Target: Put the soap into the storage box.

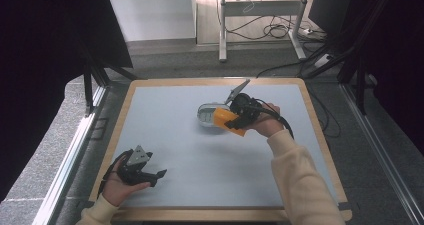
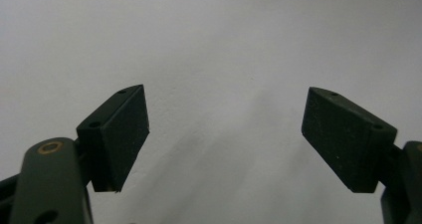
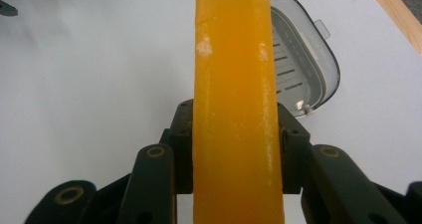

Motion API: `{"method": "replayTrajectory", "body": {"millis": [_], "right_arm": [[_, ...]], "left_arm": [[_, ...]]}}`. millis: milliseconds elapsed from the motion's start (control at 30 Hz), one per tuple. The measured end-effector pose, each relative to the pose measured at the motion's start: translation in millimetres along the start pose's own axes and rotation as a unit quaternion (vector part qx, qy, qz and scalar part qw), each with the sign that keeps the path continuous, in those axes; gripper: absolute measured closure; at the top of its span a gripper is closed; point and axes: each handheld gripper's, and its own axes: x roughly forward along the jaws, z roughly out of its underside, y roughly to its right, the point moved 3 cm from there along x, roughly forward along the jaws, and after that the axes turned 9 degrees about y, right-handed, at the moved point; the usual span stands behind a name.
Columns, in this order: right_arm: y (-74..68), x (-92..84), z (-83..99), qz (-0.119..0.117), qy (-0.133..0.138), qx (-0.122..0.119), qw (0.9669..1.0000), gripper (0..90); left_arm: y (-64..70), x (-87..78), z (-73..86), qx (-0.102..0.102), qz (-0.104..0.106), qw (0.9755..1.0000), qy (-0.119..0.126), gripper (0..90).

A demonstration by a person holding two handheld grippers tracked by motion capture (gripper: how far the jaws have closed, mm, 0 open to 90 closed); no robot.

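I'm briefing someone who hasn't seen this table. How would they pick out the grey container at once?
On the pale blue table, look right of centre, where the right gripper is shut on an orange block. The grey container lies just beyond that block, a shallow rounded tray with a slotted floor, the table's one grey dish.

The left gripper (image 1: 150,174), near the front edge of the table (image 1: 165,135), is black, with a grey three-cornered plate on top and a thin black cable looping beside the hand (image 1: 117,185) that carries it. In its own view its two pads (image 2: 124,134) are flat, dark, matte blocks with small screw holes along their edges, and a brass-ringed pivot sits on the linkage arm behind one of them. The right gripper (image 1: 235,121), farther back on the table, is black too, with a grey plate and a black cable trailing over the hand (image 1: 265,122). Its linkage arms carry brass-ringed pivots. Both sleeves are cream, with ribbed cuffs.
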Motion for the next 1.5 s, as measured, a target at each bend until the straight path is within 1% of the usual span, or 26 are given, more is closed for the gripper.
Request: {"method": "replayTrajectory", "body": {"millis": [67, 200, 300, 467, 633, 767, 933, 1067, 1200, 1500], "right_arm": [[0.7, 1.0, -0.8, 0.001, -0.001, -0.003, 1.0000, 61.9], [2.5, 2.2, -2.6, -0.001, -0.001, 0.001, 1.0000, 62.0], [5.6, 4.5, -4.4, -0.007, 0.001, -0.005, 1.0000, 61.9], [8.1, 6.5, -7.2, -0.006, 0.000, -0.005, 1.0000, 62.0], [12.7, 9.9, -11.6, -0.005, -0.008, -0.006, 0.9999, 61.9], [15.9, 12.6, -13.3, -0.008, -0.010, -0.003, 0.9999, 62.0], [19.7, 16.5, -14.1, -0.010, -0.013, -0.003, 0.9999, 62.0], [23.4, 19.6, -15.7, -0.011, -0.011, -0.004, 0.9999, 62.0], [25.8, 22.5, -17.2, -0.017, -0.012, -0.004, 0.9998, 62.0], [31.5, 26.9, -20.1, -0.016, -0.011, -0.006, 0.9998, 62.0]], "left_arm": [[-0.1, -0.1, -0.1, 0.000, 0.000, 1.0000, 0.000, 18.9], [0.4, 0.3, 0.0, 0.001, 0.000, 1.0000, 0.000, 18.9], [0.6, 0.3, -0.1, 0.001, 0.001, 1.0000, 0.000, 18.9], [0.5, 0.6, 0.0, 0.001, 0.002, 1.0000, 0.000, 18.8], [0.4, 0.1, 0.0, 0.001, 0.002, 1.0000, 0.001, 18.8], [0.5, 0.2, 0.0, 0.001, 0.002, 1.0000, 0.002, 18.8], [0.4, 0.4, 0.0, 0.000, 0.002, 1.0000, 0.001, 18.8], [0.5, 0.5, 0.2, 0.001, 0.002, 1.0000, 0.001, 18.8], [0.3, 0.8, 0.3, 0.001, 0.003, 1.0000, 0.000, 18.8], [0.0, 0.5, 0.5, 0.003, 0.003, 1.0000, -0.001, 18.8]]}}
